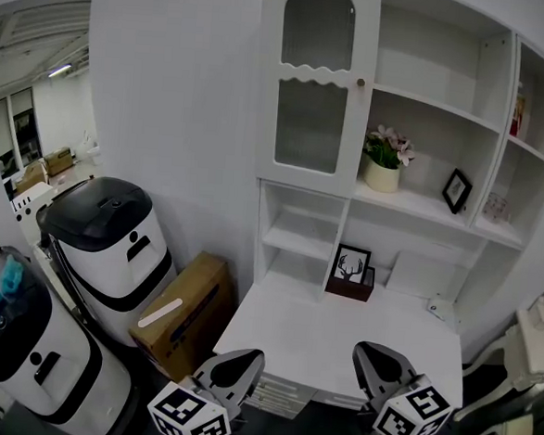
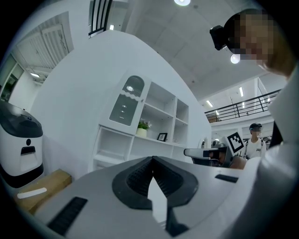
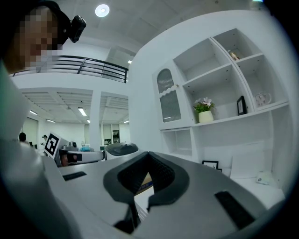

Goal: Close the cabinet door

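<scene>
Resting pressed together and empty, the left gripper (image 1: 243, 363) and right gripper (image 1: 371, 356) sit low. High ahead of them, the white arched glass-panelled cabinet door (image 1: 314, 85) looks flush already, so probably nothing remains.

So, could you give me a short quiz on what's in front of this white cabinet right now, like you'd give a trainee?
1. True or false: the left gripper and the right gripper are both shut and empty.
2. What stands on the shelf just right of the cabinet door? A a flower pot; B a kettle; C a lamp.
3. What sits beside the desk, on its left in the head view?
Key: 1 true; 2 A; 3 a cardboard box.
</scene>
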The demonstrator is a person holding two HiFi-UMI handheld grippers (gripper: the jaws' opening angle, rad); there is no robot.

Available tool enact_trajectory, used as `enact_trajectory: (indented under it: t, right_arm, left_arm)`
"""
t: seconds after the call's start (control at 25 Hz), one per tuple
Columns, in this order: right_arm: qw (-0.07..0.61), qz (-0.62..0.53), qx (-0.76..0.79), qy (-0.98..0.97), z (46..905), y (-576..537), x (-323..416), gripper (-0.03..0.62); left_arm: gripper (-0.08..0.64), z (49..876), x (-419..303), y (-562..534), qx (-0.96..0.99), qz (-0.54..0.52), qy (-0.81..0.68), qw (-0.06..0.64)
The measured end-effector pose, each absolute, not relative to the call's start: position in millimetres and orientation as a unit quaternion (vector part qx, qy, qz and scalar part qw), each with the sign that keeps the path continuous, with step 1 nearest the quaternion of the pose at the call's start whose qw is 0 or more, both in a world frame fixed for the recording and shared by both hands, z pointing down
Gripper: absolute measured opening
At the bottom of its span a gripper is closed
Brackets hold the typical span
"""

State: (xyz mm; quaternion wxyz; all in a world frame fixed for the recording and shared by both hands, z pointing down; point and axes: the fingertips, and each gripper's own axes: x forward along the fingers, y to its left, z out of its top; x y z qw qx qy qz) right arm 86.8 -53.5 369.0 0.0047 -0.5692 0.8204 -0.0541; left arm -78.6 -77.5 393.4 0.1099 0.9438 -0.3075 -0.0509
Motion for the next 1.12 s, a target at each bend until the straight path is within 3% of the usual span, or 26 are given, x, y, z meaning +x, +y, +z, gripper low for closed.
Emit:
enact_trajectory:
  t: [1.12]
  right_arm:
    - [0.012, -0.053, -0.578, 0.814, 372, -32, 87, 0.005]
  left_arm:
    - [0.005, 388, -71, -59, 0.952, -0.035, -0.287, 0.100]
